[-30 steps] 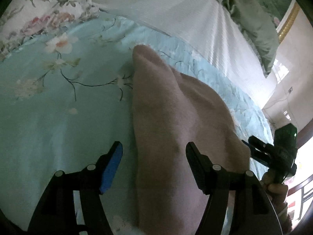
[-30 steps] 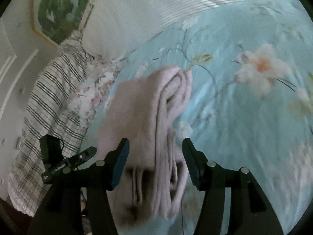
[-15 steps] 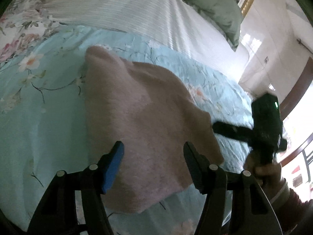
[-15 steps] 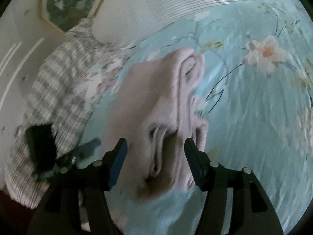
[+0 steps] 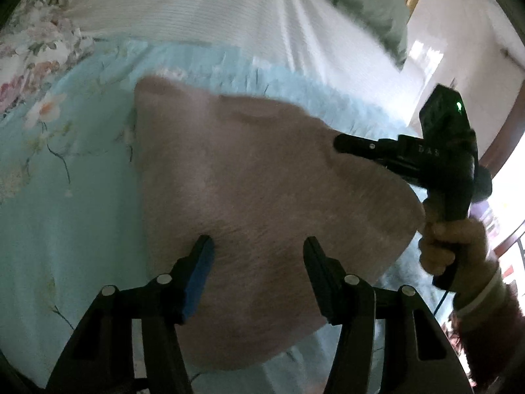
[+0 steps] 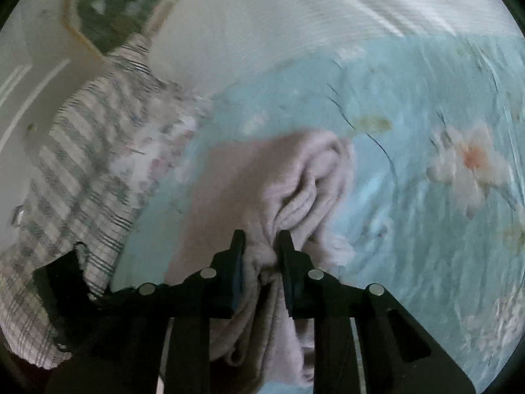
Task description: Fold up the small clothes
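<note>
A folded pale pink knit garment [image 5: 256, 197] lies on the light blue floral bedspread [image 5: 65, 197]. My left gripper [image 5: 257, 252] is open, its jaws spread just above the garment's near part, holding nothing. In the right wrist view my right gripper [image 6: 261, 246] is shut on the bunched layered edge of the pink garment [image 6: 295, 177]. The right gripper also shows in the left wrist view [image 5: 344, 141], its tip on the garment's right side, held by a hand [image 5: 449, 246].
A white ribbed pillow [image 5: 229, 10] lies behind the garment, with a green pillow [image 5: 367, 3] beyond it. A striped and floral cloth [image 6: 82, 164] lies at the bed's left in the right wrist view. A wall [image 5: 459, 32] stands at the right.
My right gripper has closed on the garment's layered edge; it was open before. My left gripper has moved over the garment and stays open.
</note>
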Motion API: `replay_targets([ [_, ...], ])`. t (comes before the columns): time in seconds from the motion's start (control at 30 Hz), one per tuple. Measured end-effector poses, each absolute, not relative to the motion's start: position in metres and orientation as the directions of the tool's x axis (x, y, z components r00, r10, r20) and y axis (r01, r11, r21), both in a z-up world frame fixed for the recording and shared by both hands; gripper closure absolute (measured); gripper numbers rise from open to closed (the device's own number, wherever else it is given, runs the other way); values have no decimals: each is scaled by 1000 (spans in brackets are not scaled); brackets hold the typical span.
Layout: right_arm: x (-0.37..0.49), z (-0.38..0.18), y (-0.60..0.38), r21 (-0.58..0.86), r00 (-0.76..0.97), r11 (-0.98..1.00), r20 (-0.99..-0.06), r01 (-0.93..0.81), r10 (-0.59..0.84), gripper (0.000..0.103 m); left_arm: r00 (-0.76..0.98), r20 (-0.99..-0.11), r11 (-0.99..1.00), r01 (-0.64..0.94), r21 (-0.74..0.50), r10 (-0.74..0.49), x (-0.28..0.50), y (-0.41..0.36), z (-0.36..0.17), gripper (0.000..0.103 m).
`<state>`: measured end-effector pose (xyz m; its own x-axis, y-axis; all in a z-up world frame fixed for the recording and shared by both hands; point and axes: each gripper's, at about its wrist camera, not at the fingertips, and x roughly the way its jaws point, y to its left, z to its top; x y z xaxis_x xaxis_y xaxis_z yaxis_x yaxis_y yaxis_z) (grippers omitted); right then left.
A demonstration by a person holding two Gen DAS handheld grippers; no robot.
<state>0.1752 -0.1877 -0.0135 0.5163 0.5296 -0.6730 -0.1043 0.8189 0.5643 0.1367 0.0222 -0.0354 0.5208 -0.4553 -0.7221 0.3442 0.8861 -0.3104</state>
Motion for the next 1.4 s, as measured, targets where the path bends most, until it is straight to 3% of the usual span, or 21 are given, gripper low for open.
replay_targets([
  [0.13, 167, -32, -205, 618, 511, 785, -666, -31, 544, 78, 513, -748, 898, 354, -262, -421, 137, 12, -47, 49],
  [0.27, 150, 15, -208, 562, 618, 826, -634, -44, 464, 73, 540, -715, 890, 360, -280, -443, 139, 16, -22, 49],
  [0.43, 173, 41, -163, 630, 575, 755, -554, -183, 602, 73, 580, -696, 906, 273, -324, -424, 188, 24, -4, 49],
  [0.53, 203, 9, -148, 584, 525, 806, -658, -95, 539, 73, 565, -728, 920, 198, -337, -388, 233, 28, -15, 49],
  [0.57, 212, -8, -149, 555, 502, 830, -705, -48, 501, 73, 530, -764, 929, 171, -329, -368, 253, 29, -27, 54],
  [0.63, 220, -31, -159, 525, 496, 851, -737, -6, 458, 85, 491, -817, 952, 127, -277, -303, 276, 31, -46, 67],
  [0.67, 222, -41, -167, 526, 510, 851, -736, 17, 445, 103, 484, -816, 949, 140, -283, -315, 282, 30, -50, 67],
  [0.8, 223, -42, -176, 561, 522, 828, -710, 13, 473, 103, 495, -821, 958, 181, -224, -285, 289, 23, -50, 67],
  [1.1, 199, -12, -173, 476, 553, 879, -731, -7, 400, 99, 556, -767, 947, 210, -244, -321, 245, 37, -29, 69],
  [1.27, 142, 12, -164, 489, 550, 861, -685, -140, 478, 99, 553, -709, 898, 299, -322, -438, 174, 43, -13, 69],
  [1.4, 108, -11, -163, 411, 503, 903, -757, -129, 416, 99, 499, -734, 879, 370, -300, -461, 129, 29, -27, 69],
])
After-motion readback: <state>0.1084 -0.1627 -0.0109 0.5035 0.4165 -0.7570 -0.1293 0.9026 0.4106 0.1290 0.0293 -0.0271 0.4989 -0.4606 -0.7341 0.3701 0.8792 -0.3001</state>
